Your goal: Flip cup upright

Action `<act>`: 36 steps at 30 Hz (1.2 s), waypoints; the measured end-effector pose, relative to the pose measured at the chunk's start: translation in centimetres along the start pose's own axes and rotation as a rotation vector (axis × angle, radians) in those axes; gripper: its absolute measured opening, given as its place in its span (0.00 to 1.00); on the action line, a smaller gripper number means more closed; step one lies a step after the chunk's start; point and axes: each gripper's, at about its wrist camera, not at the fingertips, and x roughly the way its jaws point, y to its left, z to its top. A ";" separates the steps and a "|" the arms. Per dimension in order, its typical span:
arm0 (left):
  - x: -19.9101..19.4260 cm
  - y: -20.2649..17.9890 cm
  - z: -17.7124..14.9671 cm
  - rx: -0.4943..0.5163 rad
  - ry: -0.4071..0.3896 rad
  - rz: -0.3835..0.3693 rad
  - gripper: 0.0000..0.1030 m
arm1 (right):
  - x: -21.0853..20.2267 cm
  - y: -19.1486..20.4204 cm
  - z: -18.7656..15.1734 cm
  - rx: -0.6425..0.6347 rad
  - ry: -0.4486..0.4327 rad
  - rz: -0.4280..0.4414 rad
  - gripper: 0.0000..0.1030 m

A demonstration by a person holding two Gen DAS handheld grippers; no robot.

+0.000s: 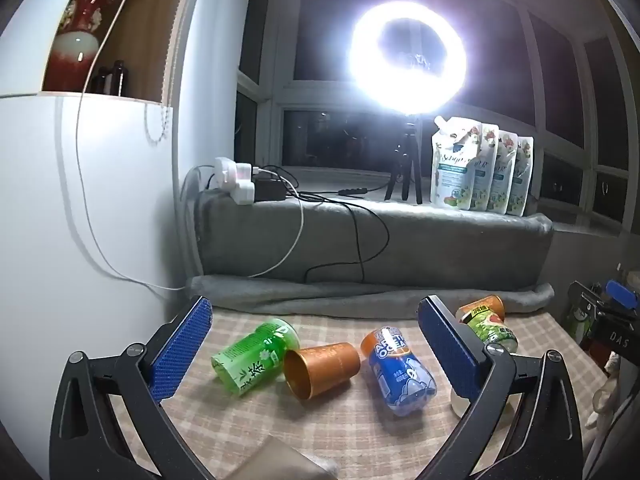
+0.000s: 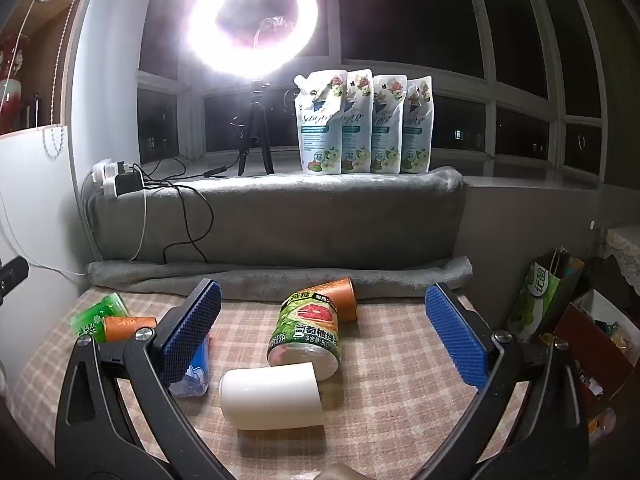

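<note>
Both wrist cams sit low over the checked tablecloth (image 1: 360, 432), facing the window ring light (image 1: 408, 58). Left looks from further left; both share the orange cup (image 1: 322, 368) (image 2: 130, 326).

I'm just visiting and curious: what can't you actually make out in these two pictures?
- White cup: left view, mostly behind the right blue pad.
- Blue bottle: right view, largely behind the left pad.
- Ring light centre: both views, lost in glare.
- Window: only darkness outside.
</note>
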 end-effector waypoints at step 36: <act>-0.1 0.0 0.0 0.007 -0.007 0.016 0.99 | 0.2 -0.2 0.4 0.006 -0.002 0.002 1.00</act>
